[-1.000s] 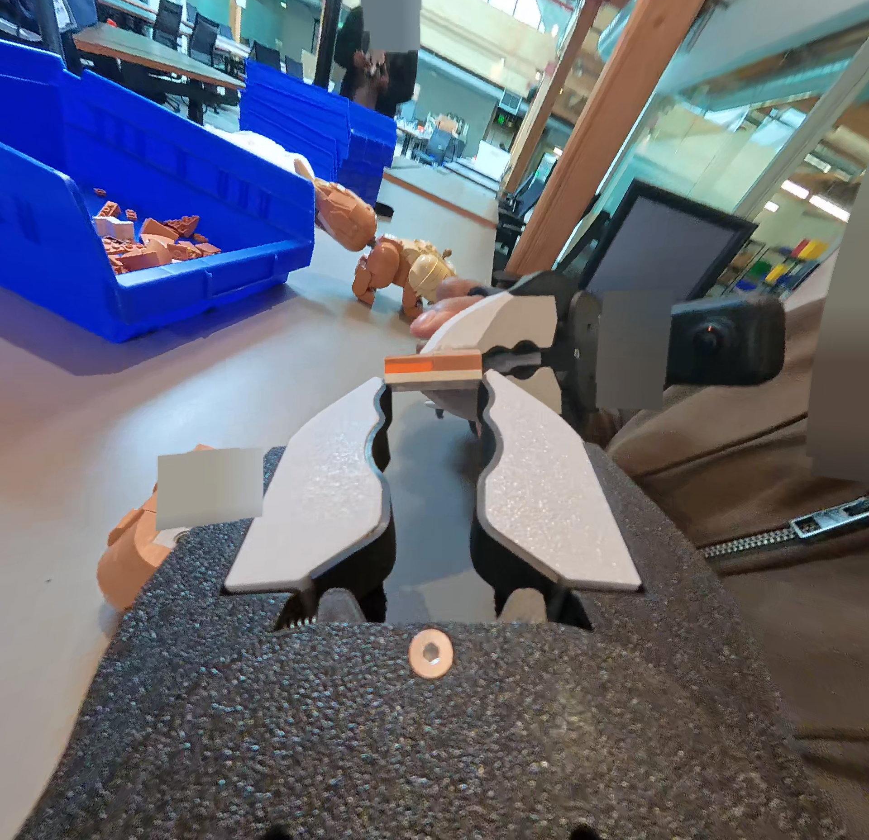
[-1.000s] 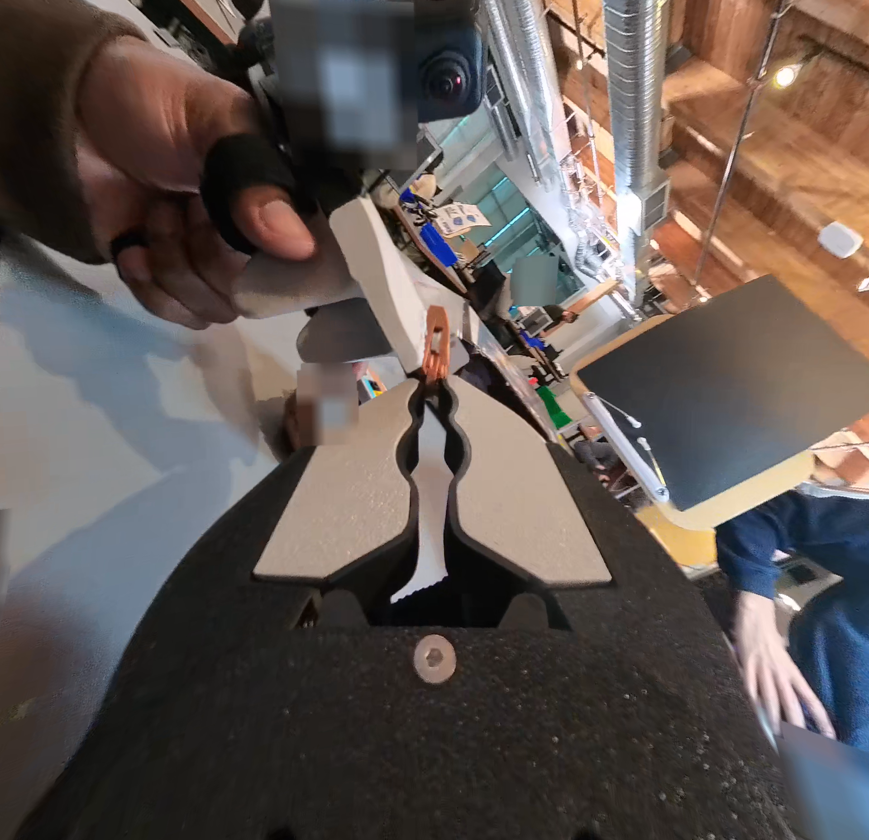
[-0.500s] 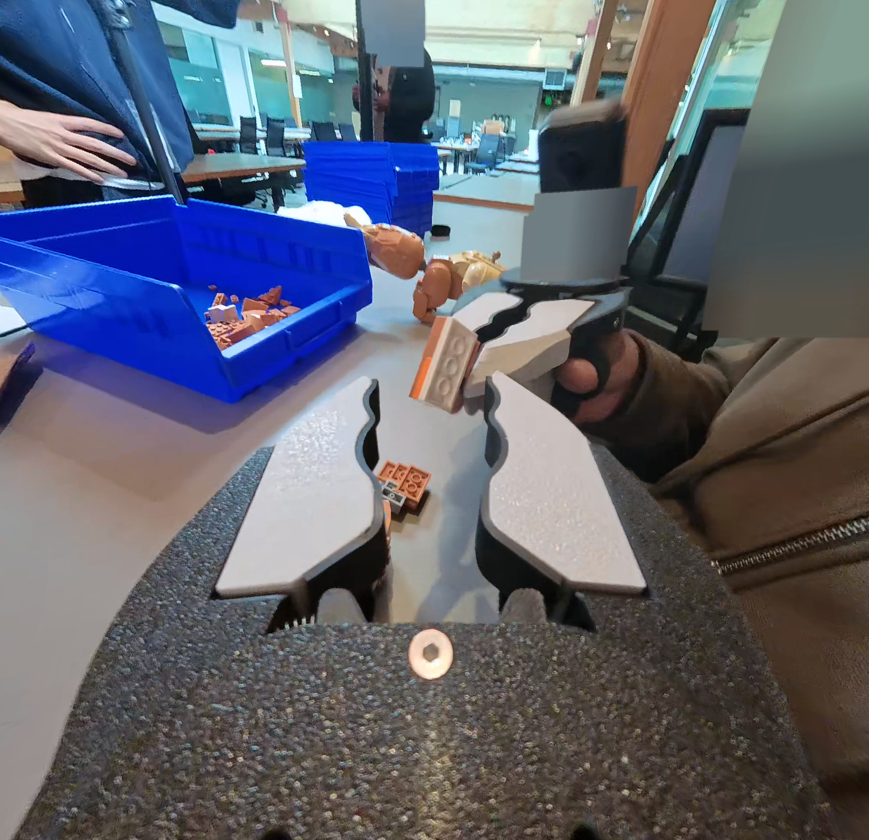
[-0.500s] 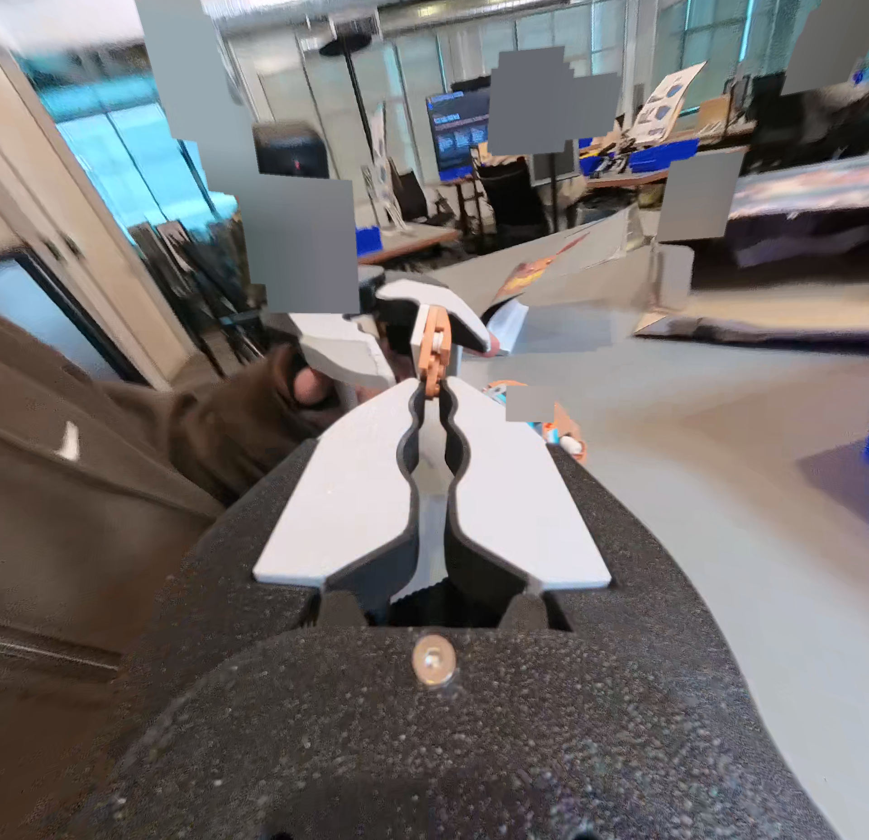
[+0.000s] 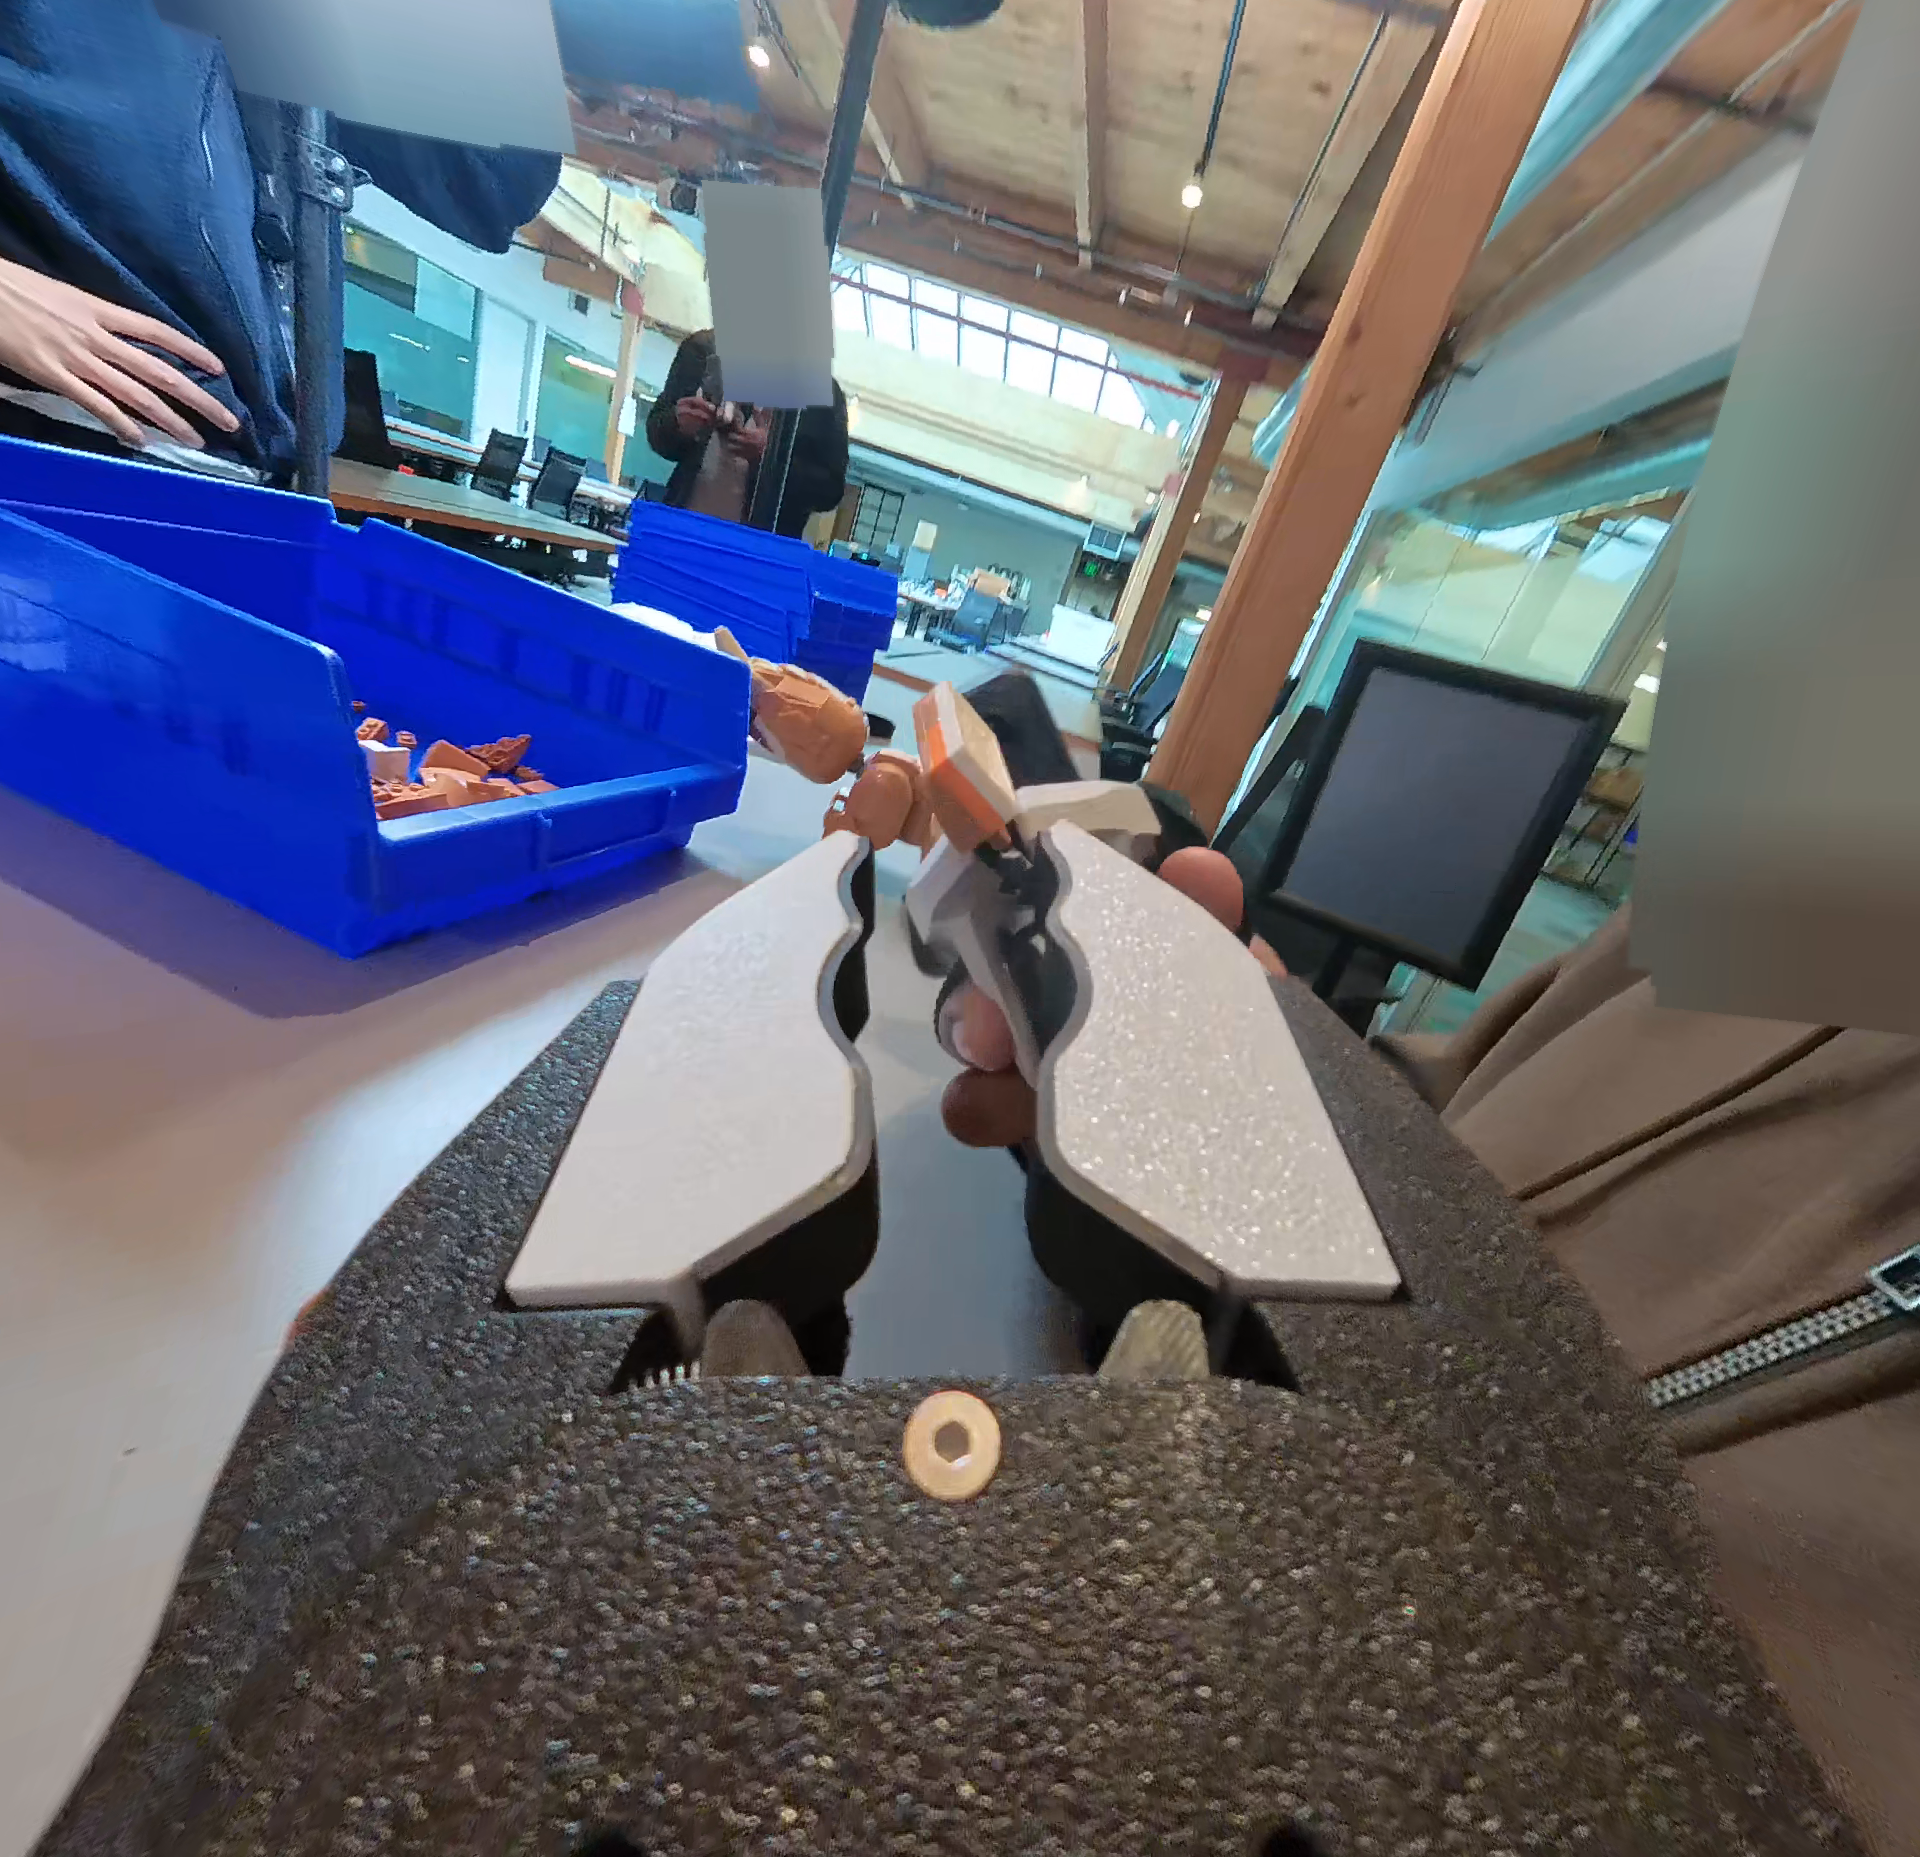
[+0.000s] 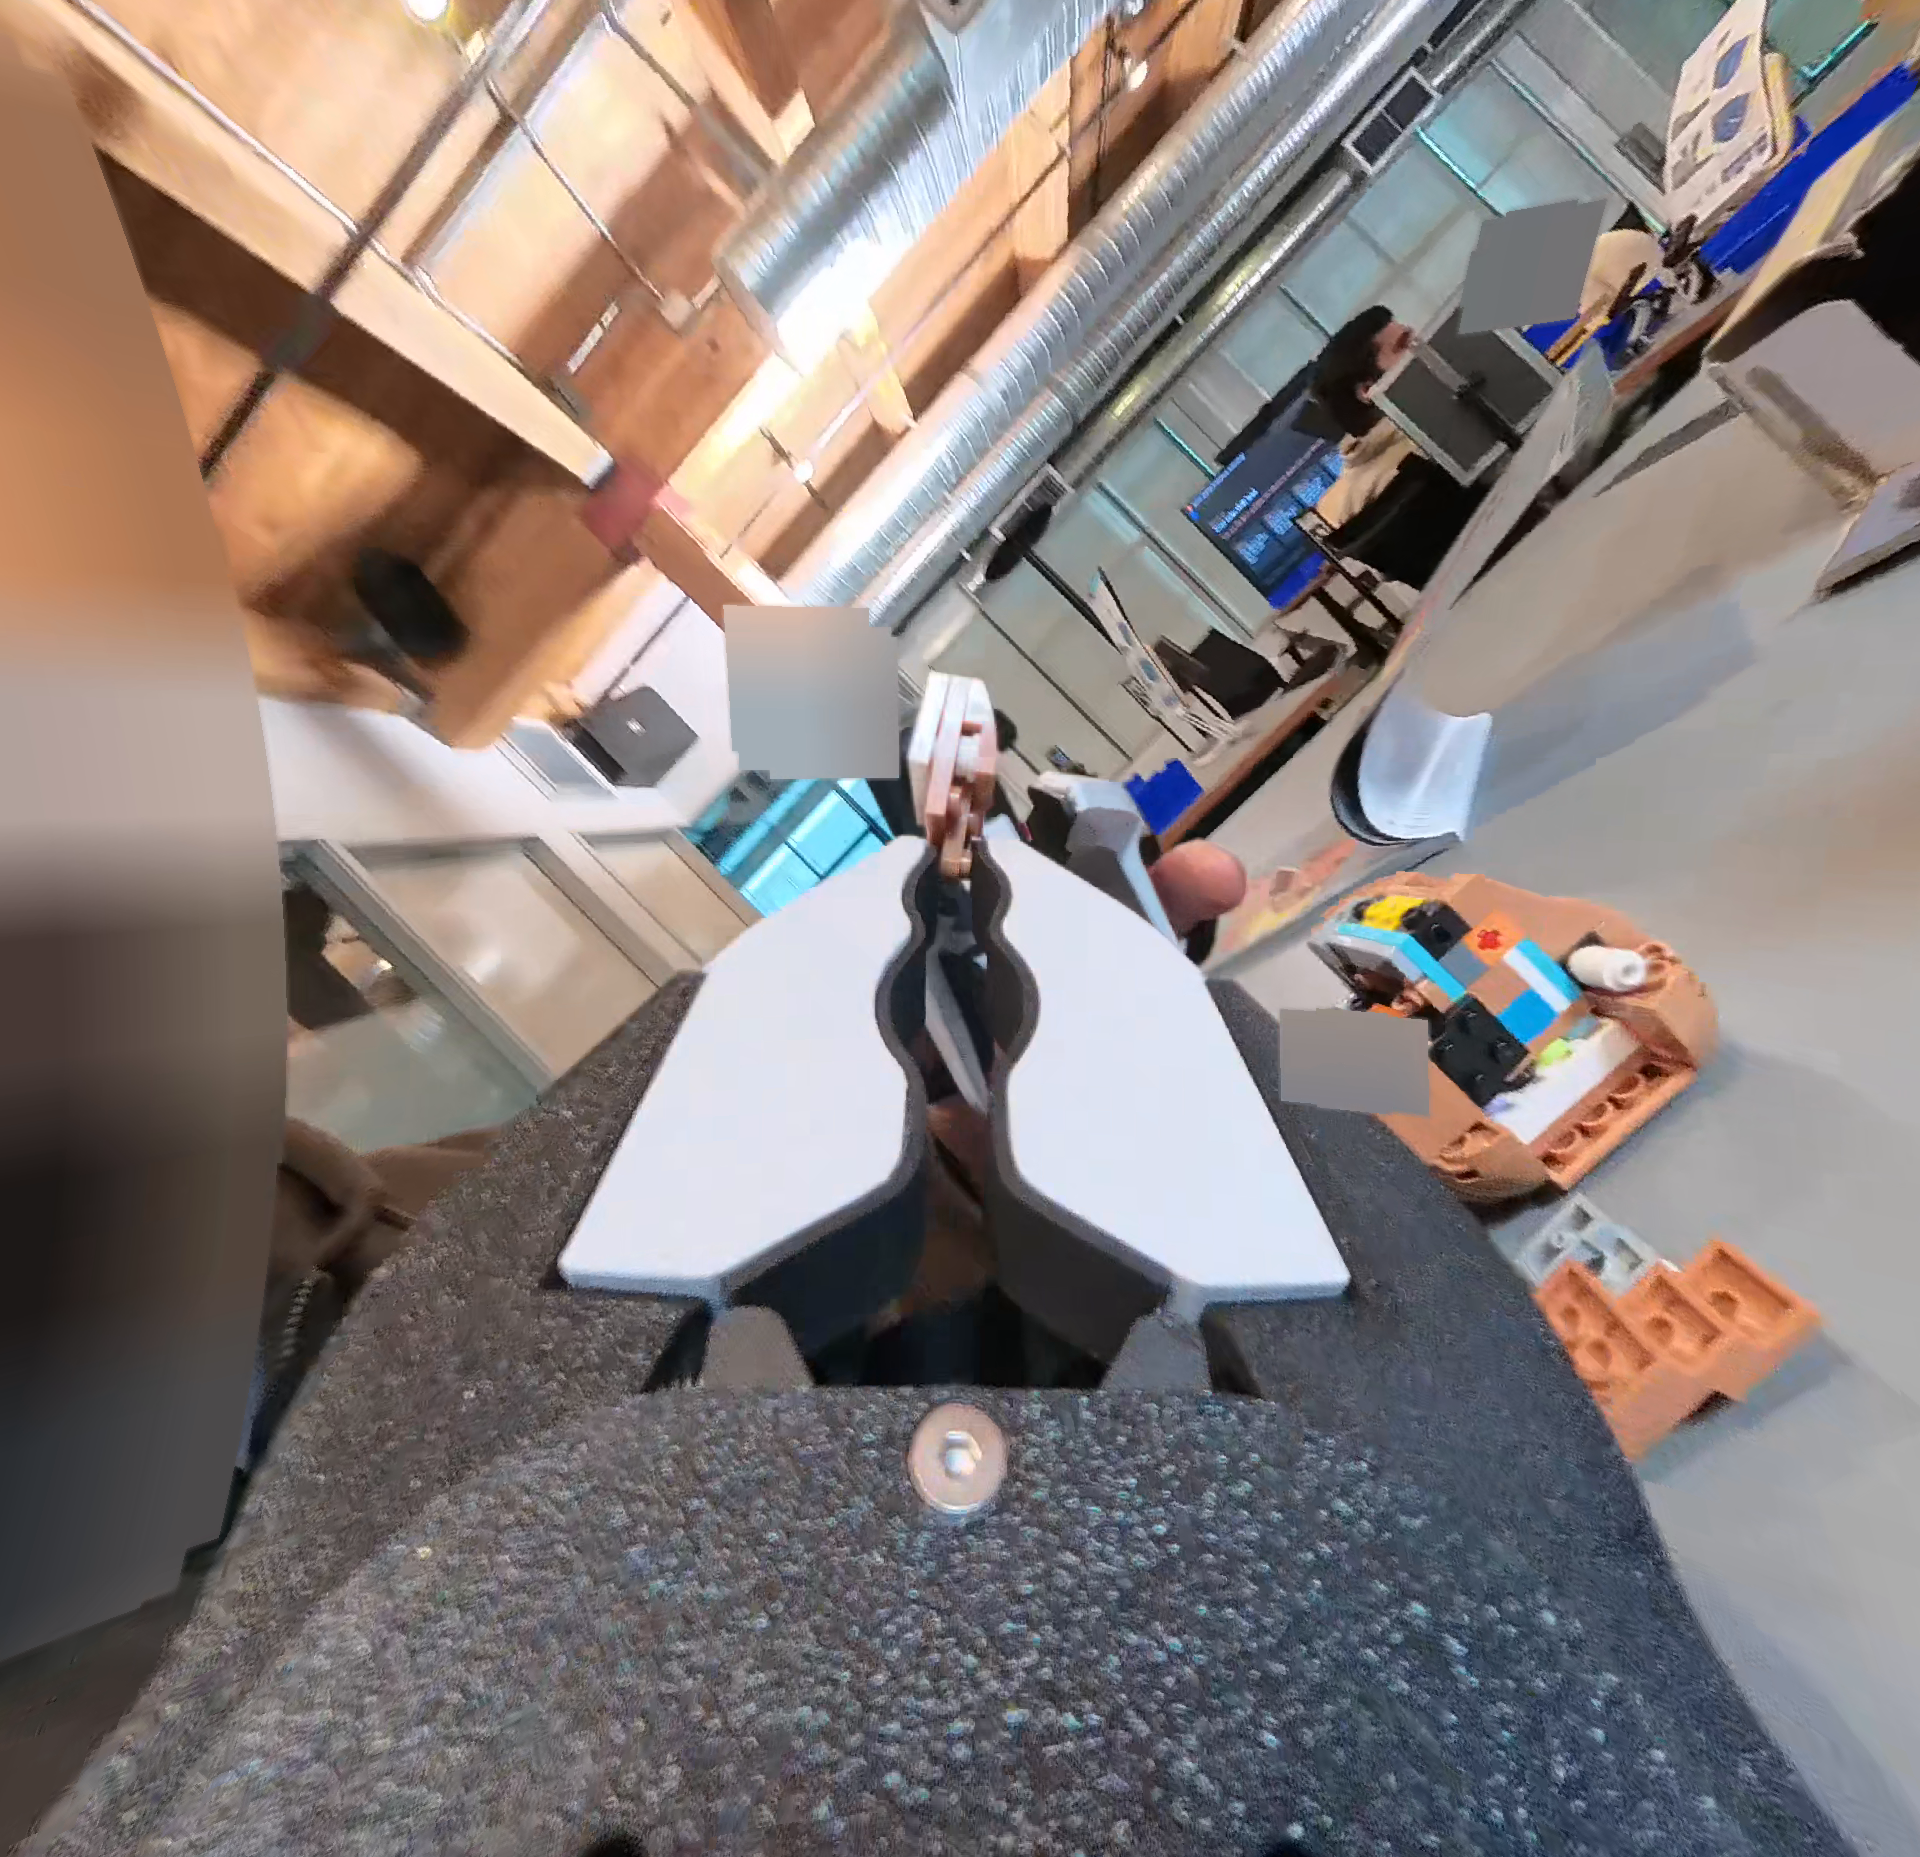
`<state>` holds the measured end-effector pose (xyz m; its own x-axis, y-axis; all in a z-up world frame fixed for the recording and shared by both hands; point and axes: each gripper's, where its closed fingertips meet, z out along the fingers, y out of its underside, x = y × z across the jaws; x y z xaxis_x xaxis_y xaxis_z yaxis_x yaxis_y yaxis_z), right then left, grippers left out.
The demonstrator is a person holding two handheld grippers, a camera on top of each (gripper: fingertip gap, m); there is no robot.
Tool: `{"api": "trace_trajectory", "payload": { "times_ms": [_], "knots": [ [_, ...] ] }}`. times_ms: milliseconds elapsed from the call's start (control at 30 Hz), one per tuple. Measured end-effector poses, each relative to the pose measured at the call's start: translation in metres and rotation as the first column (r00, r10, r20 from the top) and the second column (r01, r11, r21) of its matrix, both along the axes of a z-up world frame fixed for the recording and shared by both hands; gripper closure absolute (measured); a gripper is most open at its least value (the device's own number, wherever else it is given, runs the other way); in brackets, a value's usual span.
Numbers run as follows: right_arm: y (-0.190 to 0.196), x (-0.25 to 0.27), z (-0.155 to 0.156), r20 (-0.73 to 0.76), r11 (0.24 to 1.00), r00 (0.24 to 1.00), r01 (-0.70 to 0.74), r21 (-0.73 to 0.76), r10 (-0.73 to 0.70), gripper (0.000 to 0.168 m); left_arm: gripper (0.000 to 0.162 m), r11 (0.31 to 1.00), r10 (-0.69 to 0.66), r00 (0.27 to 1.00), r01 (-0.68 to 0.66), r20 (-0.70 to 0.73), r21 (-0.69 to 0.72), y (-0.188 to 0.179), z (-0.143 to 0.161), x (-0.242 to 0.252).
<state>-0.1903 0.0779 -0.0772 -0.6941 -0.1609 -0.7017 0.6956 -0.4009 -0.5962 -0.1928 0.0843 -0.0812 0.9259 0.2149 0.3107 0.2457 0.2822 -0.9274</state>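
Open-plan workshop with timber beams and metal ducting; a pale grey table (image 5: 208, 1080) is carrying the items.

- Left gripper (image 5: 956, 851): jaws standing apart, gripping nothing. The right gripper's fingertips are sitting in the gap.
- Right gripper (image 6: 951, 851): jaws nearly closed, pinching a small stack of orange and pale toy-brick plates (image 6: 951, 758) at their tips, lifted clear of the table.
- Blue bin (image 5: 468, 872), far left: holding loose brown bricks (image 5: 447, 768).
- Brown brick figure (image 5: 831, 747), beyond the bin.
- Multicoloured brick model (image 6: 1496, 1028) and stepped orange brick (image 6: 1683, 1340), right, near.

Judgement: the left jaws would want to close squarely on the plates' flat faces while the pinch is holding firm.
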Motion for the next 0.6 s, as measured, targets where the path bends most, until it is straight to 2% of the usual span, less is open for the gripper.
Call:
{"api": "trace_trajectory", "payload": {
  "times_ms": [167,600],
  "knots": [
    [0.0,0.0,0.003,-0.003,0.998,1.0,0.029,-0.049,-0.029,0.164,0.138,0.995,-0.033,0.995,0.024,0.089,0.099,0.0,0.003,-0.001],
    [-0.009,0.006,0.002,-0.209,0.973,0.957,0.218,0.072,-0.199,0.164,0.149,0.942,-0.192,0.947,0.104,0.257,0.32,0.001,0.011,0.005]
  ]
}}
